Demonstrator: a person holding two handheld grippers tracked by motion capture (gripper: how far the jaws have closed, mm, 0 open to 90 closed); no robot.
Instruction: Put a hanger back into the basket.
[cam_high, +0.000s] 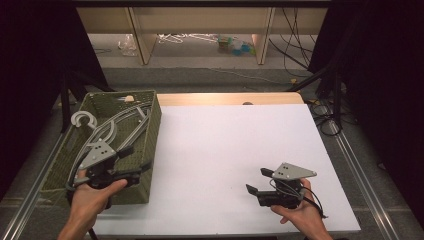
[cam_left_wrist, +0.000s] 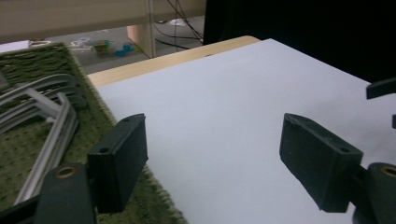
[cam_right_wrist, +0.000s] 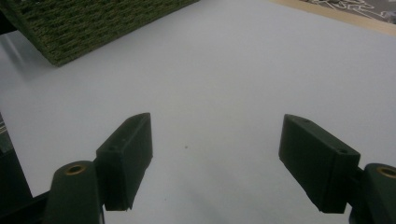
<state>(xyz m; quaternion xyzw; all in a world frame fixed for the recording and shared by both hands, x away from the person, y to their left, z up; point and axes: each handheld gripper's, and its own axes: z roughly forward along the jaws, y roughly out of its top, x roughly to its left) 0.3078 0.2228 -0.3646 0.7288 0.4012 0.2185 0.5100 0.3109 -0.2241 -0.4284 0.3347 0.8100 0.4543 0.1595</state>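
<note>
High view shows the left gripper (cam_high: 134, 159) wide open and empty over the basket (cam_high: 150, 130) edge, hangers (cam_high: 122, 125) inside it; the right gripper (cam_high: 260, 181), open, holds nothing above the table (cam_high: 225, 145).

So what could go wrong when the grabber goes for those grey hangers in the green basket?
1. The grey plastic hangers lie stacked and crossed in the green woven basket, so lifting one might drag the others along.
2. One white hook pokes over the basket's far left rim and could catch on it.
3. The open left gripper hangs over the basket's near right wall; a low move might bump or tip the basket.
</note>
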